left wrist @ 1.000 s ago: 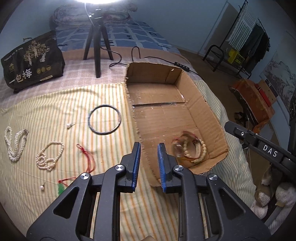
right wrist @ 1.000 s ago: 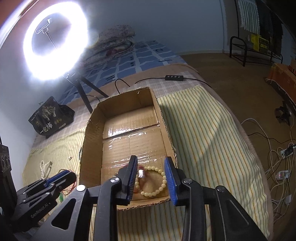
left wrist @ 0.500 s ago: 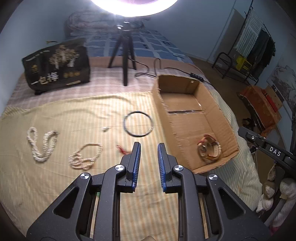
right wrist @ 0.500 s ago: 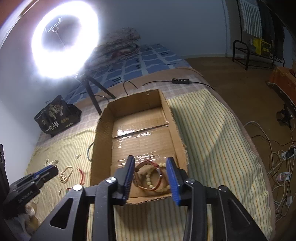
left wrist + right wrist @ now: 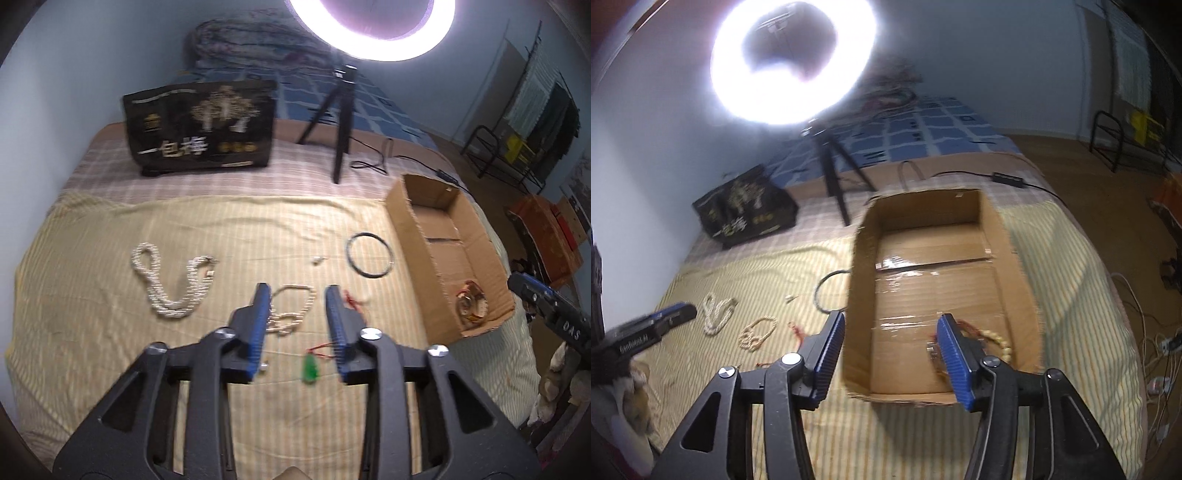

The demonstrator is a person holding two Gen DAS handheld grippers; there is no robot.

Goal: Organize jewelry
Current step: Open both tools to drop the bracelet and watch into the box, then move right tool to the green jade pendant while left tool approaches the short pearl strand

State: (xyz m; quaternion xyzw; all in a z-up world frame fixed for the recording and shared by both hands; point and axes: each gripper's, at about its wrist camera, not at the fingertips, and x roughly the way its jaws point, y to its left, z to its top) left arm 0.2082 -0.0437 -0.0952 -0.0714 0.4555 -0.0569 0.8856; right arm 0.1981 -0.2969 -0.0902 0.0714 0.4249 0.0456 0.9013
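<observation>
My left gripper (image 5: 297,306) is open and empty above a small pearl bracelet (image 5: 291,310) on the striped cloth. A thick pearl necklace (image 5: 173,280) lies to its left. A red cord with a green pendant (image 5: 312,363), a black ring (image 5: 370,254) and a small earring (image 5: 317,260) lie nearby. The cardboard box (image 5: 410,236) at the right holds a bead bracelet and a red-strapped piece (image 5: 471,304). My right gripper (image 5: 891,332) is open and empty over the box's near left wall (image 5: 855,332); the bead bracelet (image 5: 999,341) shows behind its right finger.
A black bag (image 5: 201,127) and a ring light on a tripod (image 5: 341,122) stand at the back of the bed. A power cable (image 5: 1008,179) runs behind the box. The bed edge drops to the floor at the right, with cables (image 5: 1148,354) below.
Both grippers have opened wider. The left one swung left, away from the box, to above the small pearl bracelet. The right one shifted left over the box wall.
</observation>
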